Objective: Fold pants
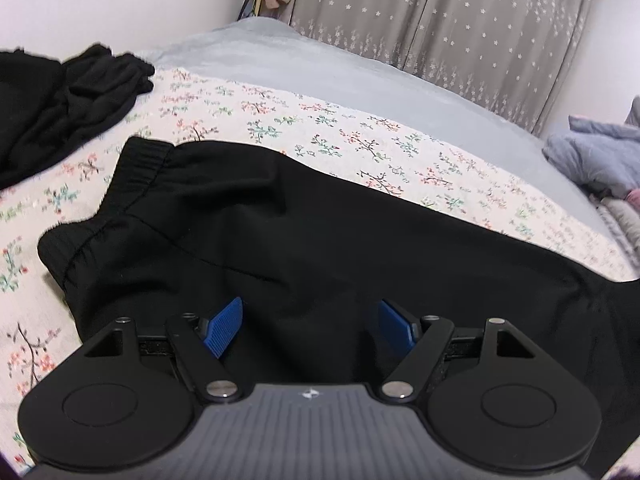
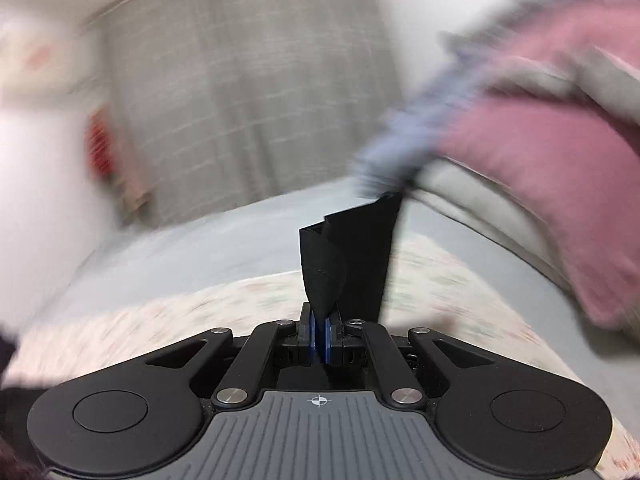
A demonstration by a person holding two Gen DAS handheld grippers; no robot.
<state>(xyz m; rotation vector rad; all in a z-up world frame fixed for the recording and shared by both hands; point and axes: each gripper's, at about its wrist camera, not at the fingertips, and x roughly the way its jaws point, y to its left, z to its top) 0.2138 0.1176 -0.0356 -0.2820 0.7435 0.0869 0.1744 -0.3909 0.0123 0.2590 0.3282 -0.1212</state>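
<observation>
- The right gripper has its blue pads pinched together on a fold of black cloth, the hem end of the pants. The cloth stands up from the jaws in a curled, doubled flap, clear of the bed; I judge it is gripped at the hem so the leg can be carried over toward the waist for the fold.
- The left gripper has its fingers spread wide, one to each side, with nothing pinched between them. It hovers just over the black cloth near the bed's near edge, probably placed to pin or take the fabric while the other end is carried.
- The pants lie flat across the floral sheet, the ribbed waistband toward the bed's left side and the legs running off toward the right edge.
- A second black garment lies bunched near the far-left corner, apart from the pants.
- Only the left wrist view shows the waistband, the full spread of cloth and that other garment, all sharp.
- Only the right wrist view shows the pinch on the hem. Its surroundings are smeared with blur, so the pink and grey bedding at the right side is just a soft shape.
</observation>
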